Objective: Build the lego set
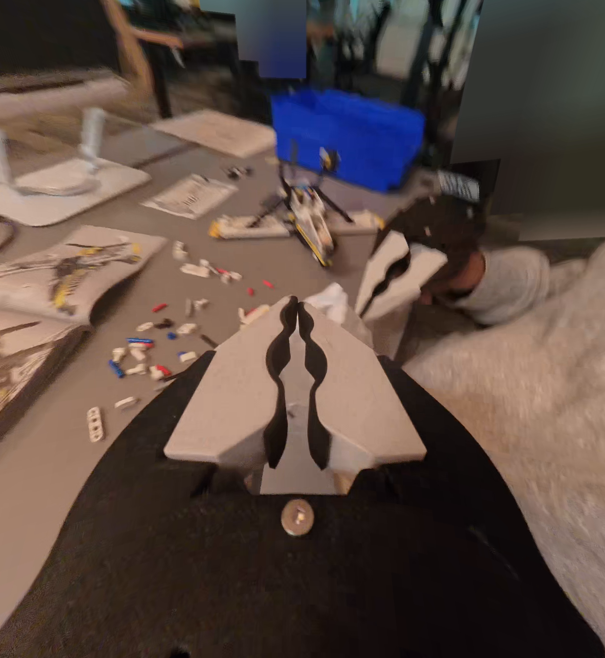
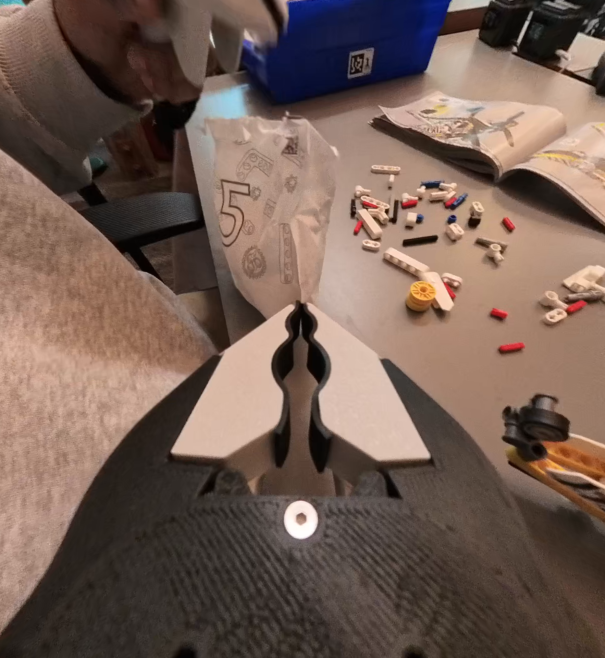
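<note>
Surface: grey table strewn with parts, blue bin at the far edge.
Paper bag: left in the right wrist view, thin and crinkly, light and floppy; pinched at its bottom edge.
Right gripper: jaws closed on that bag edge.
Loose pieces: small, hard, light, likely slippery; take each by its flat sides.
Booklet: far right, open.
Left gripper: tips nearly touching, nothing visibly held.
Model: half-built, far centre in the left wrist view; probably fragile, so grip the body.
</note>
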Demonstrator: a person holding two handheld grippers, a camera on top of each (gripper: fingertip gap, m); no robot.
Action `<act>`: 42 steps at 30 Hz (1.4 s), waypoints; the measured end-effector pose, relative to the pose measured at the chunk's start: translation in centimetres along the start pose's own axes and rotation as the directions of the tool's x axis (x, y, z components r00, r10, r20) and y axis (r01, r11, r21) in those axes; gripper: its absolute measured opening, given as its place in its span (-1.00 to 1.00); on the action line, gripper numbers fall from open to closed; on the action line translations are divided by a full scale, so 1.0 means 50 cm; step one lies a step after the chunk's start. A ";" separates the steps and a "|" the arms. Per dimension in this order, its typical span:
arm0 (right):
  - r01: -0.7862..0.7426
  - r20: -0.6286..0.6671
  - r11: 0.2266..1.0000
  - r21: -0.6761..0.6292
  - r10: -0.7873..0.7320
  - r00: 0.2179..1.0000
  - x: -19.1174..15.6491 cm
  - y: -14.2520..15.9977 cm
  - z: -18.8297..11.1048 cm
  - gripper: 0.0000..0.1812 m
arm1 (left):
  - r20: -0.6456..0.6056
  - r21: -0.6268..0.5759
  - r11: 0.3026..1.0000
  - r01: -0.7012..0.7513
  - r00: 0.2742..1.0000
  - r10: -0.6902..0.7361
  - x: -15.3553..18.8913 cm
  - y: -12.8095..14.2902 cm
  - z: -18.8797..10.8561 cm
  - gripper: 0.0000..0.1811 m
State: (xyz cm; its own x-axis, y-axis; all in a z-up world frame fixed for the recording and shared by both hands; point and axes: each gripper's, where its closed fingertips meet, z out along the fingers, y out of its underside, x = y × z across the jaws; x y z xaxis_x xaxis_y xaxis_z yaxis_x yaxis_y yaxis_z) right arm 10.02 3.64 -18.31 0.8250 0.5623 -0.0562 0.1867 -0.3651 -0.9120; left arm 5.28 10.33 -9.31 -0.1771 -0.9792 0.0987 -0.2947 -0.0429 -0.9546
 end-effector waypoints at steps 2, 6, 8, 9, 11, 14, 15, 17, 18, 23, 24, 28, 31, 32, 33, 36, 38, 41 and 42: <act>-0.042 0.003 0.999 0.008 0.042 0.999 0.002 -0.006 0.000 -1.00 | 0.027 0.077 0.993 0.089 0.995 -0.092 -0.033 -0.015 -0.033 -0.91; -0.142 -0.023 0.989 0.046 0.143 0.989 0.013 -0.029 0.010 -1.00 | 0.106 0.007 0.993 0.114 0.988 -0.114 -0.040 0.054 -0.033 -0.51; -0.199 -0.045 0.979 0.043 0.201 0.979 0.023 -0.028 0.023 -1.00 | 0.181 -0.049 0.993 0.109 0.978 -0.099 -0.042 0.102 -0.025 -0.35; -0.222 -0.051 0.974 0.043 0.224 0.973 0.026 -0.026 0.031 -1.00 | 0.222 -0.052 0.991 0.121 0.969 -0.107 -0.046 0.119 -0.026 -0.31; -0.268 -0.057 0.963 0.028 0.269 0.961 0.030 -0.017 0.047 -1.00 | 0.270 0.002 0.987 0.163 0.950 -0.158 -0.053 0.129 -0.040 -0.20; -0.300 -0.101 0.954 -0.021 0.297 0.950 0.038 0.000 0.065 -1.00 | 0.285 0.172 0.968 0.184 0.931 -0.227 -0.059 0.106 -0.090 -0.10; -0.295 -0.127 0.955 -0.028 0.290 0.949 0.042 0.002 0.068 -1.00 | 0.275 0.209 0.958 0.196 0.929 -0.250 -0.058 0.103 -0.105 -0.04; -0.294 -0.162 0.955 -0.044 0.283 0.945 0.048 0.005 0.076 -1.00 | 0.266 0.228 0.959 0.171 0.936 -0.230 -0.050 0.107 -0.130 0.05; -0.297 -0.166 0.953 -0.050 0.286 0.944 0.048 0.006 0.081 -1.00 | 0.298 0.238 0.965 0.107 0.938 -0.178 -0.046 0.106 -0.143 0.04; -0.336 -0.120 0.940 -0.053 0.328 0.937 0.037 -0.011 0.118 -1.00 | 0.355 0.034 0.995 -0.092 0.932 0.074 -0.002 0.163 -0.115 -0.02; -0.335 -0.121 0.941 -0.058 0.326 0.938 0.036 -0.013 0.126 -1.00 | 0.355 -0.055 0.992 -0.116 0.926 0.128 0.001 0.191 -0.100 -0.03; -0.313 -0.131 0.945 -0.093 0.300 0.945 0.036 -0.015 0.153 -0.98 | 0.378 -0.325 0.918 -0.227 0.859 0.346 -0.014 0.264 -0.084 -0.16; -0.298 -0.125 0.947 -0.118 0.284 0.951 0.034 -0.010 0.159 -0.87 | 0.394 -0.368 0.896 -0.250 0.831 0.393 -0.025 0.270 -0.089 -0.50; -0.292 -0.110 0.950 -0.113 0.280 0.954 0.031 -0.013 0.158 -0.84 | 0.378 -0.360 0.900 -0.246 0.843 0.381 -0.021 0.271 -0.086 -0.73; -0.289 -0.096 0.951 -0.108 0.279 0.955 0.028 -0.015 0.157 -0.82 | 0.371 -0.349 0.907 -0.238 0.853 0.366 -0.019 0.271 -0.085 -0.88; -0.282 -0.046 0.954 -0.106 0.278 0.959 0.015 -0.016 0.149 -0.82 | 0.375 -0.330 0.919 -0.217 0.863 0.338 -0.024 0.267 -0.086 -0.97; -0.265 0.016 0.959 -0.102 0.268 0.963 -0.002 -0.019 0.140 -0.77 | 0.389 -0.303 0.931 -0.201 0.866 0.313 -0.029 0.256 -0.090 -0.99; -0.254 0.092 0.965 -0.061 0.258 0.962 -0.019 -0.033 0.126 -0.68 | 0.386 -0.180 0.977 -0.113 0.906 0.176 -0.029 0.216 -0.099 -1.00; -0.251 0.103 0.967 -0.051 0.255 0.961 -0.021 -0.036 0.123 -0.67 | 0.382 -0.133 0.989 -0.069 0.917 0.115 -0.034 0.201 -0.105 -1.00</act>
State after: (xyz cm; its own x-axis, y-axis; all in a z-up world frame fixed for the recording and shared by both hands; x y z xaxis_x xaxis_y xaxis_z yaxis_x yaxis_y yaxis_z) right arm 5.51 8.28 -19.10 0.7858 0.5239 -0.3287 0.0003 -0.5317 -0.8470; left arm -2.30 12.58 -17.61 0.1621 -0.9786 -0.1267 -0.4045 0.0512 -0.9131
